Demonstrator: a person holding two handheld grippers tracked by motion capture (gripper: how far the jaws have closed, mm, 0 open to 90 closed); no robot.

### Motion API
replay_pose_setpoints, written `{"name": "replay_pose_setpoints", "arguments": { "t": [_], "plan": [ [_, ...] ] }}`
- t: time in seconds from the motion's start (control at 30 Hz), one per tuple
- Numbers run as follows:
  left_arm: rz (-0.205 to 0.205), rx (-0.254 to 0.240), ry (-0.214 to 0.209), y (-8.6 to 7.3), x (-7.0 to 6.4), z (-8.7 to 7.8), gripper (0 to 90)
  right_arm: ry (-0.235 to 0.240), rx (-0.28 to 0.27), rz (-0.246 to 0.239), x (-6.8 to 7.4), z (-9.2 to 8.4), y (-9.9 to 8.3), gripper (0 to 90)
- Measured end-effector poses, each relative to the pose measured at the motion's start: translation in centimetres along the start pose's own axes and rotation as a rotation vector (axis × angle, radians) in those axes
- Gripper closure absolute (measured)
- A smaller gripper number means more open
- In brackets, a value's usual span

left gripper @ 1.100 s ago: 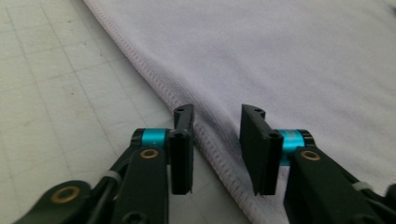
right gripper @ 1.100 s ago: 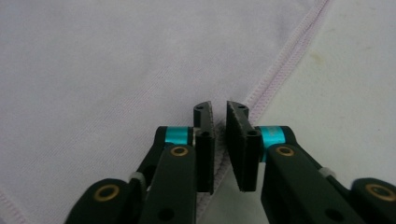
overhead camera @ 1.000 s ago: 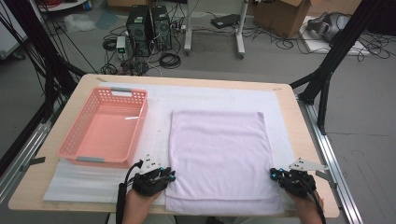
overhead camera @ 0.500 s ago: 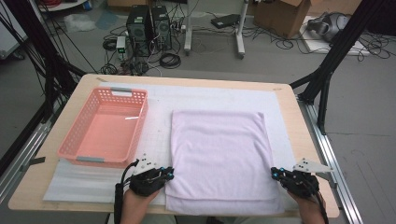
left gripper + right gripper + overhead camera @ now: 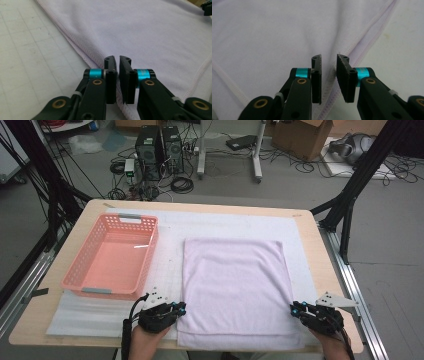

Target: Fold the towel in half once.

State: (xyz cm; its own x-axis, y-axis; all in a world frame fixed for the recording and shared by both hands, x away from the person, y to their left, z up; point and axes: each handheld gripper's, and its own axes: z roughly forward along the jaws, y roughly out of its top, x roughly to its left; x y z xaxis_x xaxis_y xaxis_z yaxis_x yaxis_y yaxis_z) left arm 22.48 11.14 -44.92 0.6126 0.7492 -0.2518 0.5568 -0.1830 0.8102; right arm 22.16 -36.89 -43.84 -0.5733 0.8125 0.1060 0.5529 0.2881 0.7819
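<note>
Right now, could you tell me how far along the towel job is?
Done: the lilac towel lies folded flat, edges doubled. In hand: left gripper and right gripper sit at its near corners, jaws just opening, gripping nothing. Remaining: the pink basket is empty.

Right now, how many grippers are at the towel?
2. The left gripper sits at the left edge of the towel, near its front corner; the right gripper sits at the towel's right edge, opposite. None looks hidden.
</note>
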Motion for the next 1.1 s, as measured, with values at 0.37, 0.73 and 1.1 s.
{"name": "replay_pose_setpoints", "arguments": {
  "t": [0.37, 0.73, 1.1],
  "plan": [
    [0.022, 0.039, 0.026, -1.4, -0.7, -0.9, 70.5, -0.006, 0.07, -0.025, 0.7, 0.4, -0.6, 83.6],
    [0.049, 0.0, 0.004, -1.1, -1.0, -1.3, 83.6, -0.003, 0.038, -0.038, 0.7, -0.2, -0.4, 84.6],
    [0.044, -0.025, -0.01, -0.9, -1.2, -1.5, 85.3, 0.005, 0.031, -0.039, 0.8, -0.3, -0.3, 84.6]
  ]
}}
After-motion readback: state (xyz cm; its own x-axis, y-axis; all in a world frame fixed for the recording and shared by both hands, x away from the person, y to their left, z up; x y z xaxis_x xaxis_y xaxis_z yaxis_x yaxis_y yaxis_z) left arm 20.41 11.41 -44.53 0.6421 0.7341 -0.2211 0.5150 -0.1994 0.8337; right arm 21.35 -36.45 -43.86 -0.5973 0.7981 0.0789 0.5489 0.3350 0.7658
